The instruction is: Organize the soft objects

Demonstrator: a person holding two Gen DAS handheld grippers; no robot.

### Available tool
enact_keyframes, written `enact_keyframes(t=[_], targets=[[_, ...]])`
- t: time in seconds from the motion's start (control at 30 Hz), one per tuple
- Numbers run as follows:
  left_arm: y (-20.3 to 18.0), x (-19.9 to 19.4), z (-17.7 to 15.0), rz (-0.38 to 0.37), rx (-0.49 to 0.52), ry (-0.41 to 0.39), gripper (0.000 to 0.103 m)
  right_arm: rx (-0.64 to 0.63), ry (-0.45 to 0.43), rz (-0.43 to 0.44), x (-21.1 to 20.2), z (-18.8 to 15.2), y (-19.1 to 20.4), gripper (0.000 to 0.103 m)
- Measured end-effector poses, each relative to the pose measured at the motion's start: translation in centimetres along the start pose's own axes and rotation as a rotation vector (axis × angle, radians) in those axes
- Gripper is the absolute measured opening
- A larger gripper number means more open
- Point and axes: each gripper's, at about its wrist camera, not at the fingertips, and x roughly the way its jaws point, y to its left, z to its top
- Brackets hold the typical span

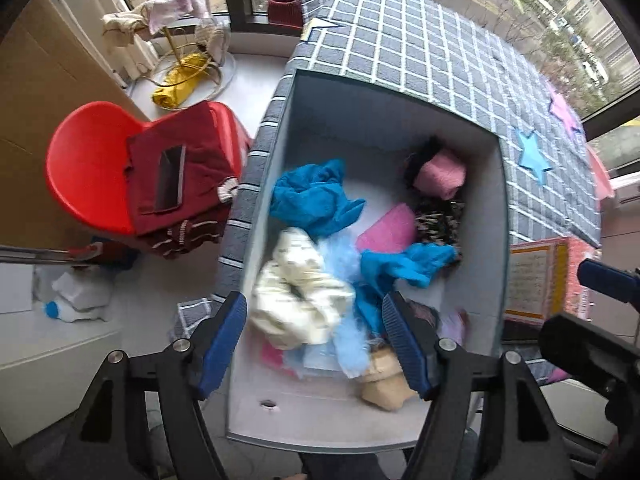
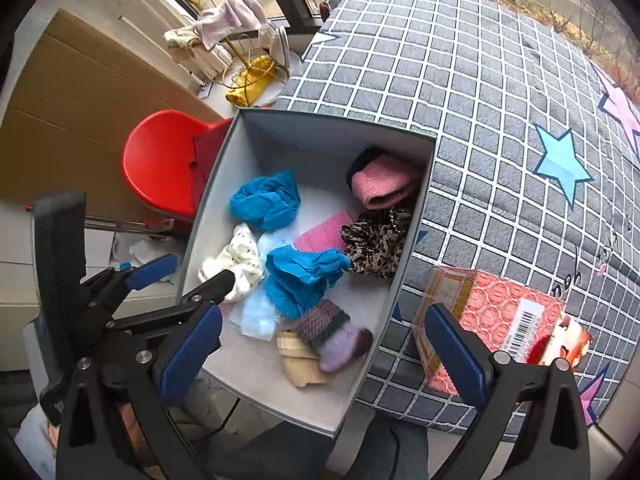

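A grey box [image 1: 505,216] [image 2: 416,208] holds several soft items: a cream dotted cloth [image 1: 296,292] [image 2: 240,260], blue cloths [image 1: 312,196] [image 2: 300,276], a pink roll [image 1: 440,174] [image 2: 384,186], a leopard-print piece [image 2: 376,240], a striped purple sock [image 2: 336,332] and a beige piece [image 1: 386,384]. My left gripper [image 1: 314,336] is open and hovers over the cream cloth at the box's near left; it also shows in the right wrist view [image 2: 188,276]. My right gripper [image 2: 324,348] is open and empty above the box's near right edge.
The box rests against a grey checked mattress [image 2: 500,92] with star prints. A red patterned carton [image 2: 500,312] lies on the mattress. A red chair [image 1: 84,160] with dark red clothing [image 1: 184,184] stands left. A gold rack [image 1: 180,44] with cloths is by the window.
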Motion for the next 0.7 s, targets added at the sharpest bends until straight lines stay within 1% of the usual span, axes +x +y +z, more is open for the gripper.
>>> enact_keyframes(t=[0.07,0.2,0.27,0.4,0.47,0.7], targets=[[-0.4,-0.3,-0.2,0.010,0.021,-0.016,0.074,-0.002,-0.012,-0.006,-0.6,-0.4,0.1,0.102],[-1.1,-0.7,-0.6,0.055,0.051,-0.038,0.074,-0.018,-0.032,-0.055,-1.4,-1.1,0.5,0.102],[-1.2,-0.8,-0.8,0.074,0.059,-0.041,0.074,-0.024,-0.042,-0.079,-1.6,-1.3,0.6,0.102],[-1.2,-0.9,-1.0,0.089,0.068,-0.037,0.074,-0.029,-0.041,-0.134,-1.5,-1.8,1.0,0.102],[-1.2,-1.0,-1.2,0.101,0.078,-0.036,0.074,-0.021,-0.040,-0.139,-1.5,-2.1,1.0,0.102],[-1.1,-1.1,-1.9,0.104,0.113,-0.032,0.074,0.005,-0.017,-0.143,-0.9,-2.9,0.9,0.102]])
